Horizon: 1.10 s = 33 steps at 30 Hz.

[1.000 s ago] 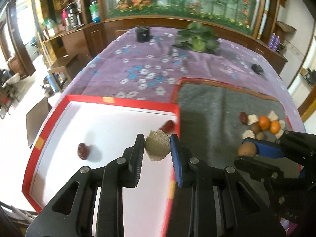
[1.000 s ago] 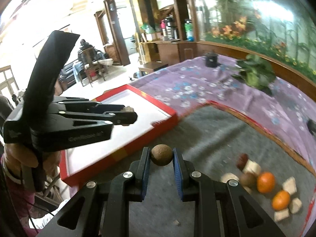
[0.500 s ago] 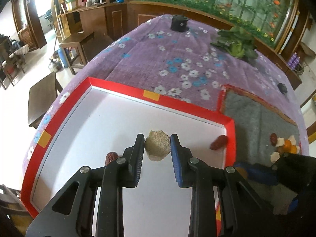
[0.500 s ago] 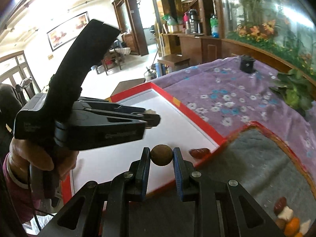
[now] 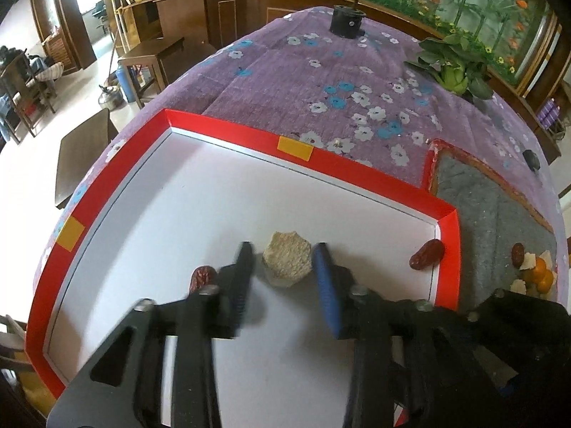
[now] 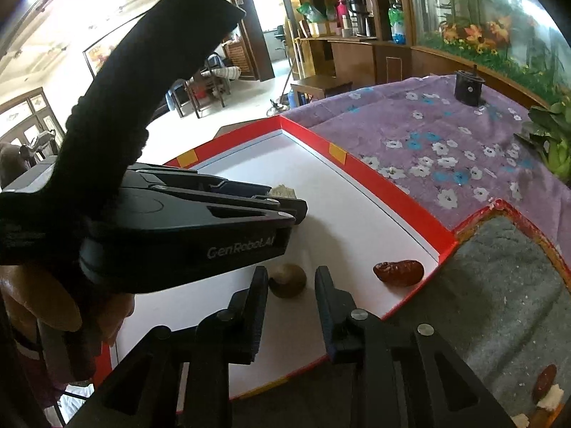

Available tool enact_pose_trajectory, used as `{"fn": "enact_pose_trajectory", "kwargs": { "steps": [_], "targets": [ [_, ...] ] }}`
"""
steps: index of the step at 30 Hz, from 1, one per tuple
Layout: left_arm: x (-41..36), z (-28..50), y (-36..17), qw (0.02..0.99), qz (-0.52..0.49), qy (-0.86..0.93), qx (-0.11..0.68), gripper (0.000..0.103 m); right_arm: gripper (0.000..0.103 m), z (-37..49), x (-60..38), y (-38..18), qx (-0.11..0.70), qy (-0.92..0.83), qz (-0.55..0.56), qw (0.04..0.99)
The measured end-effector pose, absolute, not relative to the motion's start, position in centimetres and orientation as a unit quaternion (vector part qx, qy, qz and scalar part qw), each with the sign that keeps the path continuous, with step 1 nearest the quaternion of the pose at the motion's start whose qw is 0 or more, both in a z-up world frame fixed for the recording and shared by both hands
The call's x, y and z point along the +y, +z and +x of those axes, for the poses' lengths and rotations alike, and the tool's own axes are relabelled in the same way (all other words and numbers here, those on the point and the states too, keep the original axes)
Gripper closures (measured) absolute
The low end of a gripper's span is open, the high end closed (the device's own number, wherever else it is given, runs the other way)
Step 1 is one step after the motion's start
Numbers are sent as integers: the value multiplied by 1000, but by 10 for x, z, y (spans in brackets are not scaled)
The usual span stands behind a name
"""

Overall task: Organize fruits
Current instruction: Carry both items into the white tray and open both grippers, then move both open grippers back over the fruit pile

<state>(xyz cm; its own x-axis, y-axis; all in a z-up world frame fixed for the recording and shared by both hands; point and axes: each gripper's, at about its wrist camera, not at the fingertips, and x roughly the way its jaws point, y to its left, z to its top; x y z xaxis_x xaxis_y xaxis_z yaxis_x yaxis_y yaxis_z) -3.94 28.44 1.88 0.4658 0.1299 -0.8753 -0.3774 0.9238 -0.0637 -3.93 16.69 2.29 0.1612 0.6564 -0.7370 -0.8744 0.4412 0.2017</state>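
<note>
Sorting runs midway: your left tool (image 5: 282, 267) and right tool (image 6: 291, 280) have just been opening, pads clear of the biscuit piece (image 5: 286, 263) and brown nut (image 6: 287, 280) between them. Two dates already lie beside them in the red tray (image 5: 249, 135), while more fruit (image 5: 535, 273) waits beyond its right wall.

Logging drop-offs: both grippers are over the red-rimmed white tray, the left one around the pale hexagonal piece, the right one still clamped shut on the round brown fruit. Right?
Not quite. The right gripper is not clamped: the right wrist view shows gaps between both pads and the round brown fruit; its jaws have just been opening. The rest holds: the left gripper straddles the hexagonal piece in the tray.
</note>
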Motion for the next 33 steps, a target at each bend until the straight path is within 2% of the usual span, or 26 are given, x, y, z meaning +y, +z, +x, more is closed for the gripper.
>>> {"fn": "enact_pose_trajectory", "kwargs": {
  "steps": [1, 7, 11, 29, 33],
  "targets": [
    [284, -41, 20, 848, -127, 153, 491, 51, 70, -41, 164, 25, 396, 512, -133, 751],
    [276, -53, 36, 859, -117, 172, 467, 50, 66, -48, 139, 37, 391, 505, -108, 762],
    [261, -61, 45, 868, -110, 168, 455, 50, 57, -54, 115, 48, 374, 494, -95, 779],
    [139, -52, 58, 889, -65, 57, 450, 51, 53, -69, -30, 55, 372, 378, -100, 842],
    [112, -46, 49, 883, -59, 21, 466, 51, 41, -72, -68, 48, 373, 349, -99, 854]
  ]
}}
